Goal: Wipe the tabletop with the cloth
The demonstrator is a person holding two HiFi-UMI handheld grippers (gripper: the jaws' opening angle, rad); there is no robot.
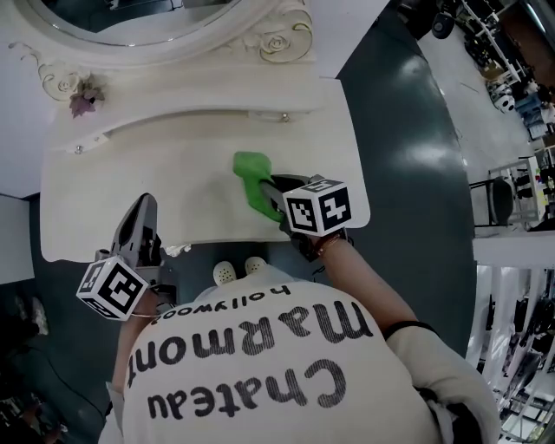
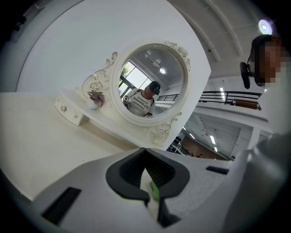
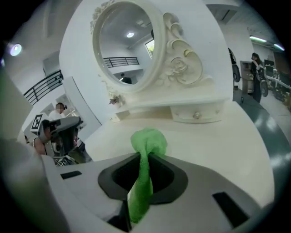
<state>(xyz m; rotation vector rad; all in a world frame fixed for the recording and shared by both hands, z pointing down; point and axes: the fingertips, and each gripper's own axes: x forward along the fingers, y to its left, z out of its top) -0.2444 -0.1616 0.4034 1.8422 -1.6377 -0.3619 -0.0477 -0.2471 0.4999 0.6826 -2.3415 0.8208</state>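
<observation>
A green cloth (image 1: 252, 179) lies bunched on the white tabletop (image 1: 173, 173), right of its middle. My right gripper (image 1: 270, 192) is shut on the cloth's near end. In the right gripper view the cloth (image 3: 148, 141) runs up between the jaws and its balled end rests on the tabletop (image 3: 218, 141). My left gripper (image 1: 146, 204) hovers over the table's front left edge, away from the cloth. In the left gripper view the left gripper (image 2: 144, 150) has its jaws together, with nothing held.
An oval mirror (image 1: 130, 17) in a carved white frame stands at the back of the table. A small purple flower (image 1: 84, 97) sits on the raised shelf with drawer knobs (image 1: 284, 116). Dark floor (image 1: 408, 156) lies right of the table edge.
</observation>
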